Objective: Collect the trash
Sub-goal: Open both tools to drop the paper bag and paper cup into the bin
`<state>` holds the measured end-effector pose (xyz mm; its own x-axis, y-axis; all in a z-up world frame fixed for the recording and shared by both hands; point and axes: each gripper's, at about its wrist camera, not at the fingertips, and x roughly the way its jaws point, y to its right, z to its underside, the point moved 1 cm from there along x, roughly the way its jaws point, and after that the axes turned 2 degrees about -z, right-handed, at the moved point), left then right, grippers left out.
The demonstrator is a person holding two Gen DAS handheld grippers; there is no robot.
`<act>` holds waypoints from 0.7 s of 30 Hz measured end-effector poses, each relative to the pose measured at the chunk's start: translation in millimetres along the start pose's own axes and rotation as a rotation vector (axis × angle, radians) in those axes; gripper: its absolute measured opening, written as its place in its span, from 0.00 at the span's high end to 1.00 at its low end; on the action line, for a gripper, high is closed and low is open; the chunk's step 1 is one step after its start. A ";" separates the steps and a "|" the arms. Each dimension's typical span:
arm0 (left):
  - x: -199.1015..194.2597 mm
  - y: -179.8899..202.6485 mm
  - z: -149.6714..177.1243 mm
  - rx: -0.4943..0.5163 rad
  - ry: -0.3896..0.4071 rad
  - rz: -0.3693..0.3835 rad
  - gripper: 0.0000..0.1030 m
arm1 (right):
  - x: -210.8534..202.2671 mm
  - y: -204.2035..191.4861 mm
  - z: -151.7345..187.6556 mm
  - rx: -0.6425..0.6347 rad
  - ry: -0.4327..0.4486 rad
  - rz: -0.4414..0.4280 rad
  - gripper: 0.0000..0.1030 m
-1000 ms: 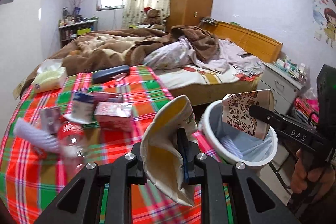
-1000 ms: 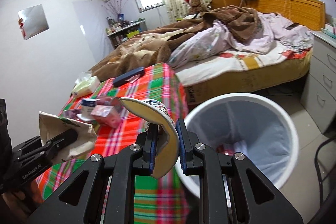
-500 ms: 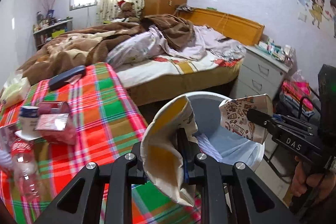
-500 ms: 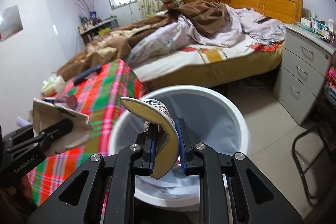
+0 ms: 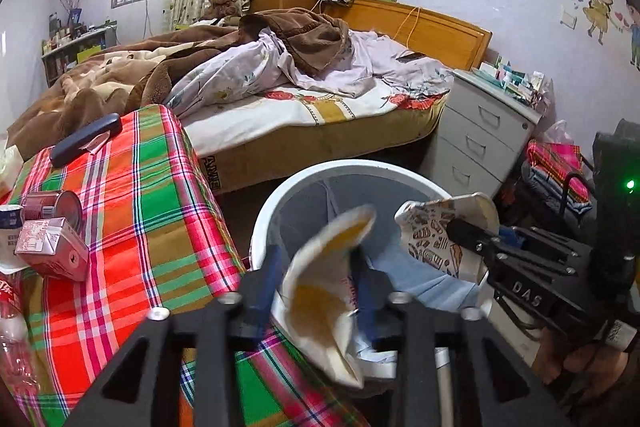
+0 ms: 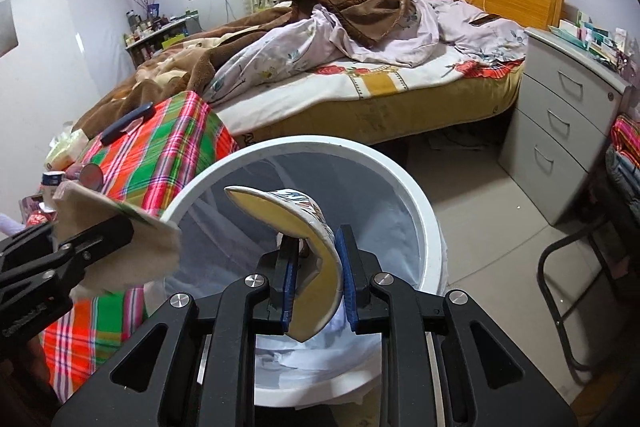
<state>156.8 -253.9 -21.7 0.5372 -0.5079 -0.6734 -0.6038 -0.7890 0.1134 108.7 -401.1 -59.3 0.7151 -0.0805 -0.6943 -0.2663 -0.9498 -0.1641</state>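
Observation:
My left gripper (image 5: 316, 267) stands open over the near rim of the white trash bin (image 5: 280, 195). A flattened paper cup (image 5: 324, 287) is blurred and loose between its fingers. From the right wrist view this cup (image 6: 116, 239) shows at the left over the bin rim (image 6: 424, 211). My right gripper (image 6: 316, 267) has its jaws a little apart around a crushed patterned paper cup (image 6: 308, 223) over the bin's mouth. That cup also shows in the left wrist view (image 5: 440, 231).
A plaid-covered table (image 5: 132, 227) at the left holds a pink carton (image 5: 52, 247), a can (image 5: 52, 205), a plastic bottle (image 5: 12, 331) and a dark case (image 5: 86, 139). A bed (image 5: 280, 99) stands behind, a white drawer unit (image 5: 480, 135) at the right, a black chair frame (image 6: 576, 287) beside the bin.
Both grippers moved right from the table to over the bin. My left gripper opened and its cup is slipping free. My right gripper's jaws have widened around its cup.

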 end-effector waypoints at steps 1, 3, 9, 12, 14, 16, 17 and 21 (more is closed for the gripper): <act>-0.7 0.0 -0.2 0.002 0.004 -0.005 0.49 | 0.0 -0.1 0.2 0.003 0.001 -0.002 0.67; -2.3 -1.7 -0.4 -0.001 0.006 -0.008 0.49 | -1.7 0.5 0.6 0.007 0.007 -0.009 0.51; -12.5 -6.8 0.5 -0.015 0.021 -0.021 0.48 | -6.5 -1.2 -0.6 0.008 0.023 -0.012 0.48; -23.1 -9.4 2.1 -0.016 0.041 -0.043 0.47 | -11.8 -4.0 -1.0 0.011 0.039 -0.017 0.48; -29.5 -11.4 3.9 -0.013 0.051 -0.055 0.47 | -14.3 -7.2 -1.8 0.007 0.046 -0.021 0.48; -35.8 -14.8 5.6 -0.024 0.056 -0.054 0.47 | -17.6 -11.1 -2.2 0.001 0.057 -0.027 0.48; -39.6 -16.9 6.5 -0.029 0.062 -0.057 0.47 | -19.4 -13.2 -2.2 -0.002 0.062 -0.030 0.48; -56.9 -25.6 11.6 -0.038 0.081 -0.086 0.47 | -24.1 -23.6 -2.4 -0.018 0.076 -0.044 0.48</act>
<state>134.8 -200.8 5.3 0.6327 -0.4625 -0.6211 -0.5313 -0.8428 0.0863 99.3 -377.4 -37.0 0.7728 -0.0609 -0.6317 -0.2225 -0.9582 -0.1799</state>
